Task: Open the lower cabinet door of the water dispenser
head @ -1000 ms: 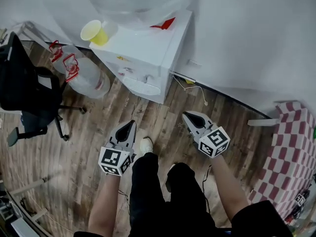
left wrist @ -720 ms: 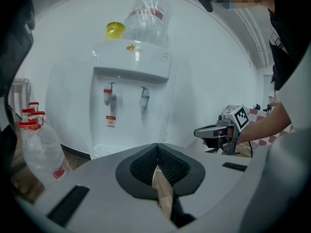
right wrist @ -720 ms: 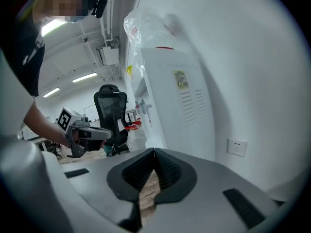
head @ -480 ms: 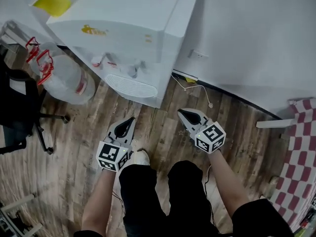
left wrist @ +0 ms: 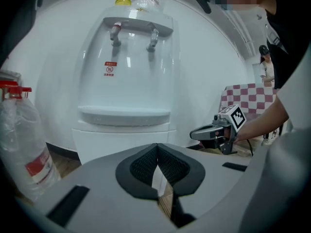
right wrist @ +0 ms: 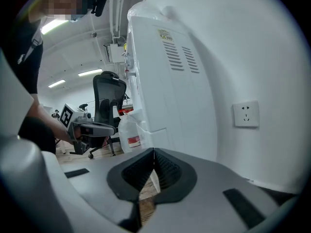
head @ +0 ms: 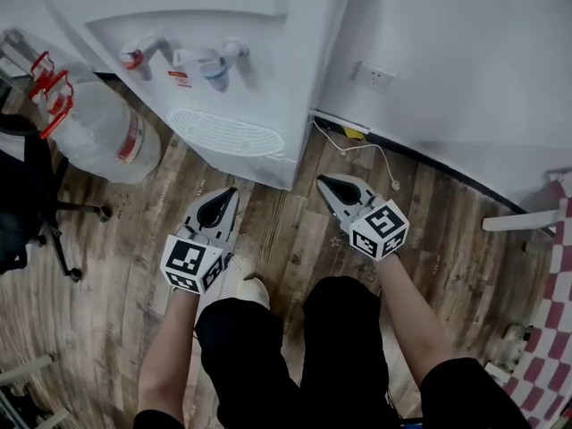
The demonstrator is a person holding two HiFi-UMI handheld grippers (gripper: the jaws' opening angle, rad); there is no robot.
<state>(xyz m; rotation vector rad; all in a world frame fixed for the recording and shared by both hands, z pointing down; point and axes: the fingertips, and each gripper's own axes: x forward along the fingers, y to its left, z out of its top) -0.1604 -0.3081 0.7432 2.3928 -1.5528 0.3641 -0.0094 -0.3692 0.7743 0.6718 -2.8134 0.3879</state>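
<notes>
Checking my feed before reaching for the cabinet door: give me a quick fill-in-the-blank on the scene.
The left gripper and right gripper both have jaws ____.
The water dispenser has ____ taps.
In the head view, the water bottle sits to the dispenser's ____.
The wall socket is to its ____.
Missing: shut; two; left; right.

Looking down from your head, the white water dispenser is cut off by the far edge. Its lower cabinet front shows there only as a steep sliver under the white drip tray. In the left gripper view, the left gripper's own grey body covers the bottom of that front, and you cannot make out a door seam or handle. The small red-and-white label is too small to read. At your left, the clear plastic water bottle and the black office chair run off the edge. At your right, so does the red-and-white checked cloth.
</notes>
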